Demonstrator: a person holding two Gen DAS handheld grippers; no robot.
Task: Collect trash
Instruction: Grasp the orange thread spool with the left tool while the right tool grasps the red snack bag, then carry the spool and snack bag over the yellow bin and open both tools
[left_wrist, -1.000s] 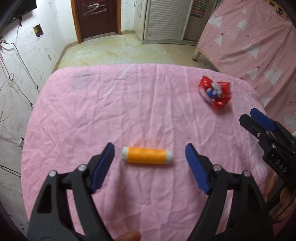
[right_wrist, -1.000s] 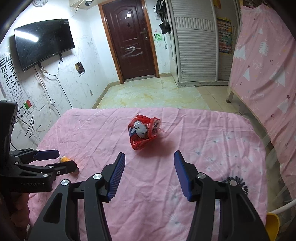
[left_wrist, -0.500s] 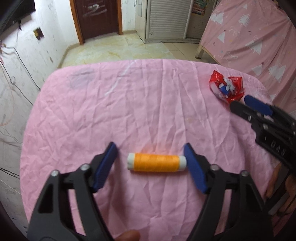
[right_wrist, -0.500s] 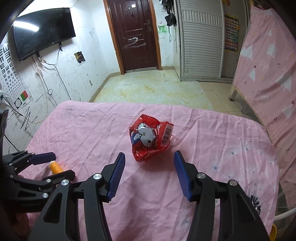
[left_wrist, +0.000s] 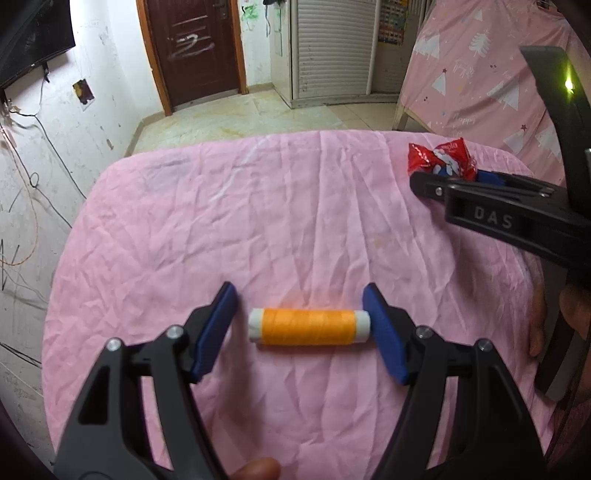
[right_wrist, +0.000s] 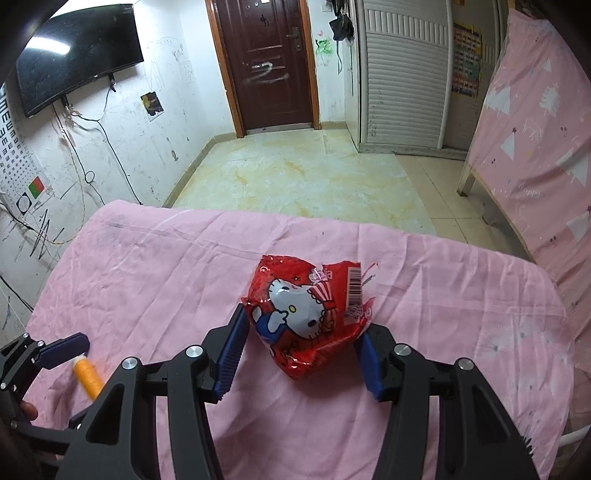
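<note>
Your left gripper (left_wrist: 301, 325) is sitting wide open around the orange thread spool (left_wrist: 309, 327), which is lying crosswise on the pink cloth (left_wrist: 258, 221), its right end touching or nearly touching one pad. Your right gripper (right_wrist: 301, 350) is straddling the red snack wrapper (right_wrist: 308, 314); both pads seem to be touching it, but a firm grip is hard to make out.
</note>
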